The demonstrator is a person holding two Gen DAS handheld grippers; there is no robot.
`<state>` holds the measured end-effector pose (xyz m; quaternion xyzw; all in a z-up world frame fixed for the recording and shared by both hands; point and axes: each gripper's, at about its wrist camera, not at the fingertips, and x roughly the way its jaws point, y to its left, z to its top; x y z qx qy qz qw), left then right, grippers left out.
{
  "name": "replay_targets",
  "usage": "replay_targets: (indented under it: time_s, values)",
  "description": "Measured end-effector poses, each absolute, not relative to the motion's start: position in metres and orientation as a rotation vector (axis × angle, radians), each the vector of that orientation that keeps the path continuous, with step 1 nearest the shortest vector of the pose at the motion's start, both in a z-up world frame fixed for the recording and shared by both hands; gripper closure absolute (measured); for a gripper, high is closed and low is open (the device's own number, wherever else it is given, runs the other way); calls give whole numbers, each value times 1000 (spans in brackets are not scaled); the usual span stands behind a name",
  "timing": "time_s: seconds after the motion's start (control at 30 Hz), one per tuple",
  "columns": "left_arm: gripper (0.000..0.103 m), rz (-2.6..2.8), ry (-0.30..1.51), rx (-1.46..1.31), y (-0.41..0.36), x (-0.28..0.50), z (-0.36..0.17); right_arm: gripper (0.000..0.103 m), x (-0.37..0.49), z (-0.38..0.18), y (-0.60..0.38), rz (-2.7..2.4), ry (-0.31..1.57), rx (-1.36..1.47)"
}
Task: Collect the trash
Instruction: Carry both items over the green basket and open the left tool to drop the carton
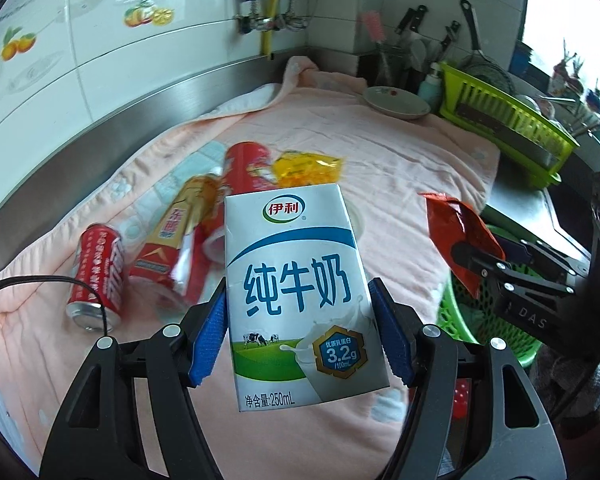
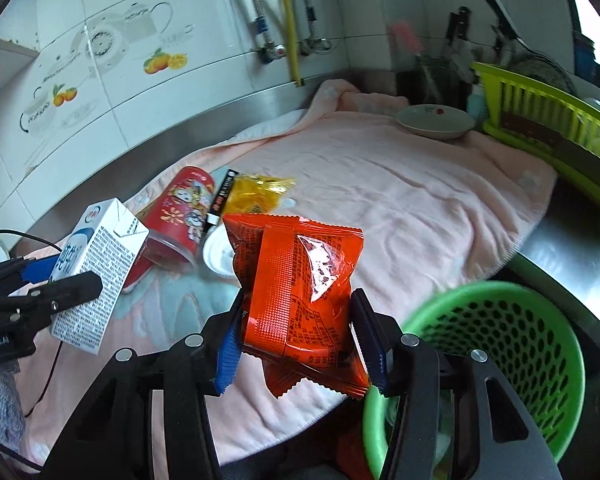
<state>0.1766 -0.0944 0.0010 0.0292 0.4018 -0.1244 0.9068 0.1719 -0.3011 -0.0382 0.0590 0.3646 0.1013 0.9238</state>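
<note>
My left gripper [image 1: 300,332] is shut on a white and blue milk carton [image 1: 300,292] and holds it upright above the pink towel [image 1: 400,184]. My right gripper [image 2: 296,340] is shut on an orange-red snack packet [image 2: 300,300], held above the towel's front edge beside a green mesh basket [image 2: 500,340]. The carton [image 2: 96,272] and packet [image 1: 456,236] each show in the other view. On the towel lie a red soda can [image 1: 96,276], a gold and red can [image 1: 172,240], a red paper cup [image 2: 180,212] and a yellow wrapper [image 2: 260,192].
A shallow dish [image 2: 434,122] sits at the towel's far end. A lime dish rack [image 2: 548,120] stands at the right, with knives and utensils behind it. A steel backsplash [image 1: 100,128] and tiled wall run along the left. A black cable [image 1: 40,280] crosses the near left.
</note>
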Motion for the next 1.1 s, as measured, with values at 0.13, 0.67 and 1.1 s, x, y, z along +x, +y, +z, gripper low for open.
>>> replay_targets:
  time_s: [0.13,0.67,1.1]
  values:
    - [37,-310,829,79,-120,173,0,54,153,-42,-328,143,749,128]
    - [37,-498,851,140,-216,160,-13,54,104,-61,-412,-32,771,182]
    - [37,-610,860,176,-268,158,-28,54,86,-71,-441,-95,777,203]
